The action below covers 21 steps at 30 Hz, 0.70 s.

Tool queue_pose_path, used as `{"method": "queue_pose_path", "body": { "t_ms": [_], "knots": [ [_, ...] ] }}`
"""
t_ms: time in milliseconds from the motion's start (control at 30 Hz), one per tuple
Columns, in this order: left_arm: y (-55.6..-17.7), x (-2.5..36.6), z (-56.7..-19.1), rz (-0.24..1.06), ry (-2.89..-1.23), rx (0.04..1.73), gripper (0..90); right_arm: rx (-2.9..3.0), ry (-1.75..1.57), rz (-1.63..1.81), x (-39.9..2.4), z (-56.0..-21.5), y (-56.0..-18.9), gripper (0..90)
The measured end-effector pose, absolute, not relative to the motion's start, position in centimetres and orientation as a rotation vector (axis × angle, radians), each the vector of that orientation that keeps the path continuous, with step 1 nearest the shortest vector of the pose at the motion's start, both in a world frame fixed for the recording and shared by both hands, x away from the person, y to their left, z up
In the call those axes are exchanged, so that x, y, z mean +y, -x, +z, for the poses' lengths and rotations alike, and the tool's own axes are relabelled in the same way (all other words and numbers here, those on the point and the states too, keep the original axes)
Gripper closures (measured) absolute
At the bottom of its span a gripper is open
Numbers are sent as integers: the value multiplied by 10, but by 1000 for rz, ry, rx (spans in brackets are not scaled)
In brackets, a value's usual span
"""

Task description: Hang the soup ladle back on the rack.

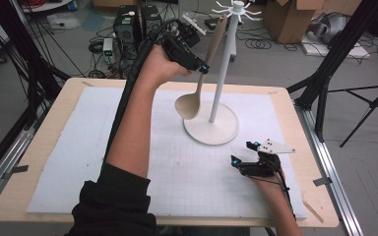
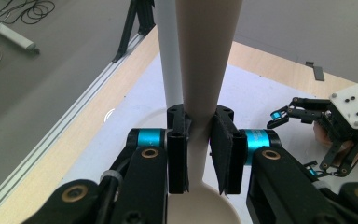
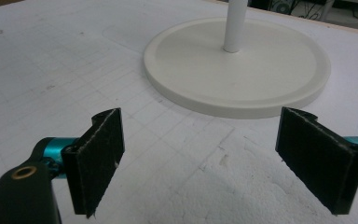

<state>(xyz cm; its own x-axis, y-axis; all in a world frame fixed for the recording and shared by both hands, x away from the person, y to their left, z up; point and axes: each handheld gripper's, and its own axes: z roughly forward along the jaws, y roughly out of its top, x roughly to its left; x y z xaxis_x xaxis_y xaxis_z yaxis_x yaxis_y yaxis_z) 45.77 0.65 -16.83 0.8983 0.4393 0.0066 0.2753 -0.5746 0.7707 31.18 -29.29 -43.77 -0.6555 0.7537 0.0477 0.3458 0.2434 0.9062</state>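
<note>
Left gripper (image 2: 199, 154): we see its jaws clamped on the neck of the spoon (image 1: 197, 93), held raised above the table.
Spoon: bowl down, handle tilted up toward 1 o'clock, just beside the stand's pole at its 9 o'clock.
Stand (image 1: 211, 129): round base on the white mat (image 1: 78, 147).
Right gripper (image 1: 243, 155): at the base's 5 o'clock, low over the mat, jaws wide apart, holding nothing.

A lab: computer towers (image 1: 130, 27), floor cables (image 1: 259, 43) (tangled), cardboard boxes (image 1: 289, 18), tripods (image 1: 374, 105).
</note>
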Motion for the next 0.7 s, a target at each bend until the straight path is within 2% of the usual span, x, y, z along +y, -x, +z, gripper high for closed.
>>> {"method": "queue_pose_path", "body": {
  "t_ms": [167,700],
  "knots": [
    [-456,7,-166,259,-2204,483,710,2128,-1007,1386,-292,-438,-311,144],
    [-451,27,-177,258,-2187,523,414,2132,-1000,1377,-292,-438,-311,144]
  ]
}}
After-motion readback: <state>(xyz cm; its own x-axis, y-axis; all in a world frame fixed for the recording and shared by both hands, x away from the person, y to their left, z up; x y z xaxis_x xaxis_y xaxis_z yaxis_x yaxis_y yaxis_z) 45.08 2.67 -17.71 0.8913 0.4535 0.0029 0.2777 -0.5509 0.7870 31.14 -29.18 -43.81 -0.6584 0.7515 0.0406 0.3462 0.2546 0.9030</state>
